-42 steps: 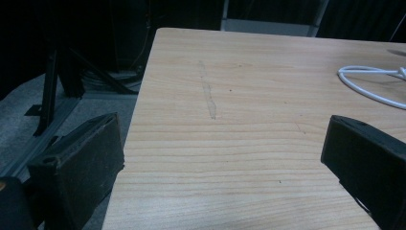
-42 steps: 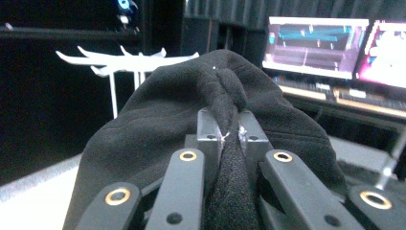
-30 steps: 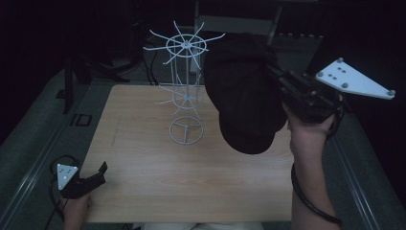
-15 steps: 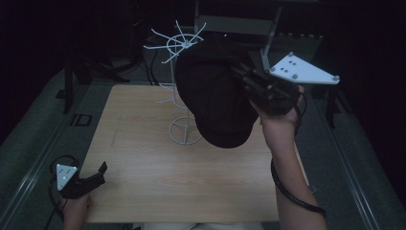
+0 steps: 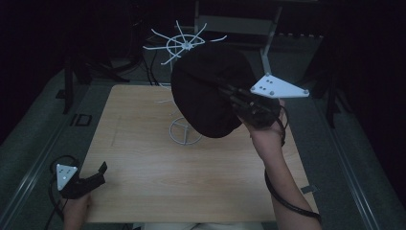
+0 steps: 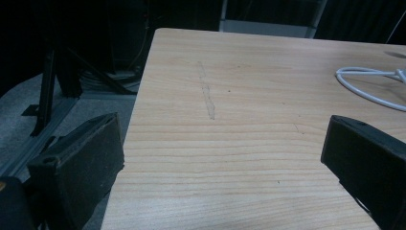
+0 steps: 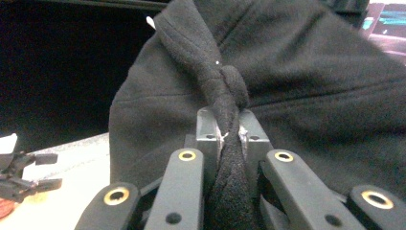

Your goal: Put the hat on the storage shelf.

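Hat [image 5: 206, 91] hangs clamped by a fold of its black fabric in my right gripper [image 5: 230, 96], just right of and below the white wire rack's [image 5: 184, 45] spoked top, while my left gripper [image 5: 88, 179] rests released, well nearer me on the desk [image 5: 143, 163].

- The high view hangs above the person's side, looking forward and down over the whole wooden table [image 5: 143, 191], both forearms coming in from the bottom edge.
- The left gripper view sits low at the table's near left corner, looking along its jaws across the tabletop [image 6: 239, 143]. It shares the white wire stand's ring base [image 6: 368, 84] with the high view [image 5: 184, 132].
- The right gripper view rides raised, pressed close against the black cap [image 7: 297, 86], facing left across the table toward the left gripper [image 7: 26, 175].
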